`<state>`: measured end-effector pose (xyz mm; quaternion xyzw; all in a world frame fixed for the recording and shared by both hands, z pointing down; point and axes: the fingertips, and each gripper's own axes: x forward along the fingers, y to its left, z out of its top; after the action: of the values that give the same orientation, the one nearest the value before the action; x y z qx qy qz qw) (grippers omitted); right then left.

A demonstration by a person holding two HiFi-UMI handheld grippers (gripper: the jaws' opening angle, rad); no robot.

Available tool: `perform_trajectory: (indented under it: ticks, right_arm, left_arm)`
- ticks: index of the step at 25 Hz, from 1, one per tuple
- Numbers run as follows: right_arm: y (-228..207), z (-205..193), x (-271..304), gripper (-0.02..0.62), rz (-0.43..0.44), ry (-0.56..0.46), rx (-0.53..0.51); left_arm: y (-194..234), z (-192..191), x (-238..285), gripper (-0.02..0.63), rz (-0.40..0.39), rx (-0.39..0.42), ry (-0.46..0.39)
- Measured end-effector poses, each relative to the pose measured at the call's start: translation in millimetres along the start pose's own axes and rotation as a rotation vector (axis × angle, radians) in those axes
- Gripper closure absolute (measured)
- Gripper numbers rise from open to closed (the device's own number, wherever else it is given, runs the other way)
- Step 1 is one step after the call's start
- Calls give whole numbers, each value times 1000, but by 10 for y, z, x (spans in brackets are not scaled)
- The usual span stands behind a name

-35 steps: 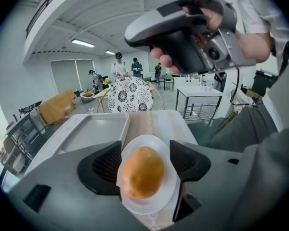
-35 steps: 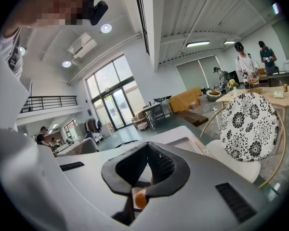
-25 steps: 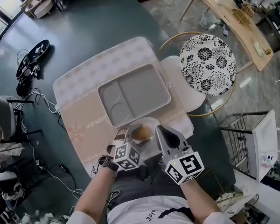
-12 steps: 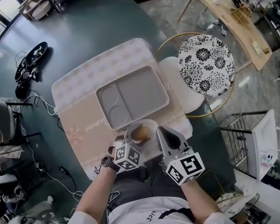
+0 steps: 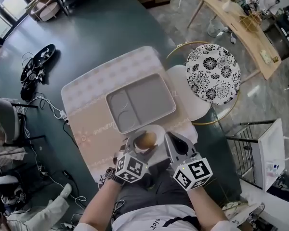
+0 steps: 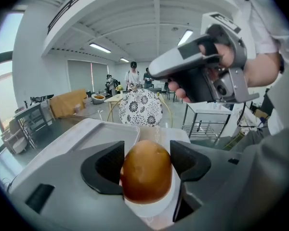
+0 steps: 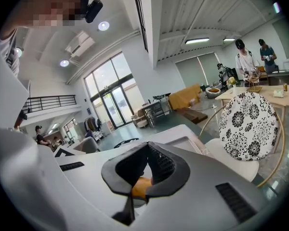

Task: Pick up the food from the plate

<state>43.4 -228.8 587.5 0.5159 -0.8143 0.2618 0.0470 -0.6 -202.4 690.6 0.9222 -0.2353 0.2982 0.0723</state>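
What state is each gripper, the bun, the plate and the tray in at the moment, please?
Left gripper: shut on the bun, a jaw against each side.
Right gripper: shut, empty.
Bun: resting on the plate, not lifted yet.
Plate: holds only the bun.
Tray: empty in every compartment.
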Motion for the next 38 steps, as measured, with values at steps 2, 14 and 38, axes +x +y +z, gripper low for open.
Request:
perform_trajectory:
  ticks: [2, 14, 38]
  right_arm:
    - [67, 88, -38, 581, 7, -2, -4]
    - [536, 736, -309, 581, 47, -57, -42]
    - [1216, 1426, -686, 581, 95, -140, -171]
  left_arm:
    - [-22, 149, -132, 307, 8, -23, -20]
    - [-3, 1015, -1003, 307, 85, -105, -132]
    - [10, 2105, -2255, 307, 199, -137, -314]
